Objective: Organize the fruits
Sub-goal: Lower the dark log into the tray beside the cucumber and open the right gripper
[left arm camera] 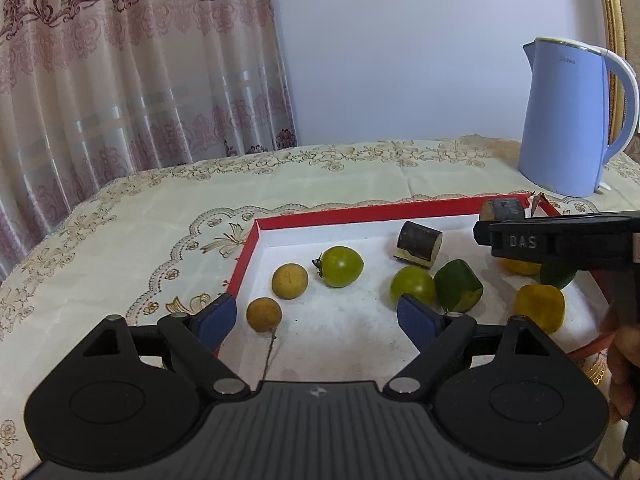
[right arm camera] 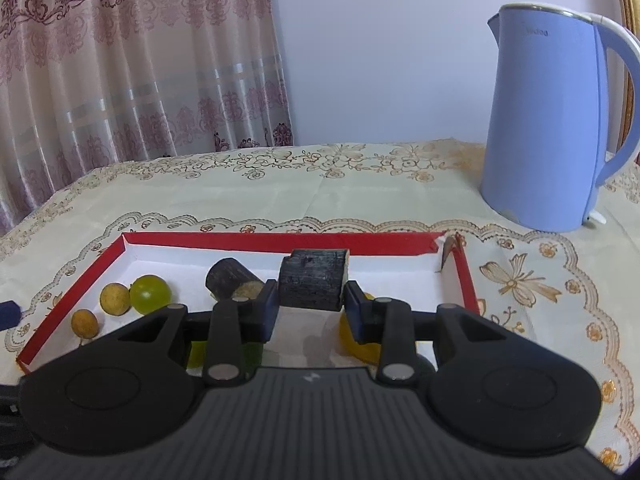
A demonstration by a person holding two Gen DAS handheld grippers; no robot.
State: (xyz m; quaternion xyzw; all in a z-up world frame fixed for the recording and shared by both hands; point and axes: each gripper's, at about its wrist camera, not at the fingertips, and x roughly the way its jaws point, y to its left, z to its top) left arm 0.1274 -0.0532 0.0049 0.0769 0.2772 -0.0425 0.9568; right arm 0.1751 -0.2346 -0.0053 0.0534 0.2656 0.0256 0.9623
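A shallow box with a red rim [left arm camera: 244, 264] and a white floor holds the fruit. My left gripper [left arm camera: 318, 316] hangs open over its near left part. A brown longan [left arm camera: 264, 314] lies between the blue pads, close to the left one and not pressed. Beyond it lie a second longan [left arm camera: 290, 281], two green tomatoes [left arm camera: 342, 266] [left arm camera: 412, 285], a green cut piece [left arm camera: 458, 285], a yellow fruit [left arm camera: 540, 307] and a dark stubby cylinder [left arm camera: 418, 245]. My right gripper [right arm camera: 312, 304] is shut on another dark cylinder [right arm camera: 314, 280], held above the box's right half.
A light blue electric kettle [right arm camera: 552, 120] stands on the embroidered tablecloth [right arm camera: 360, 196] behind the box's far right corner. A patterned curtain [left arm camera: 120, 80] hangs at the left. A hand [left arm camera: 624, 360] grips the right tool at the left wrist view's right edge.
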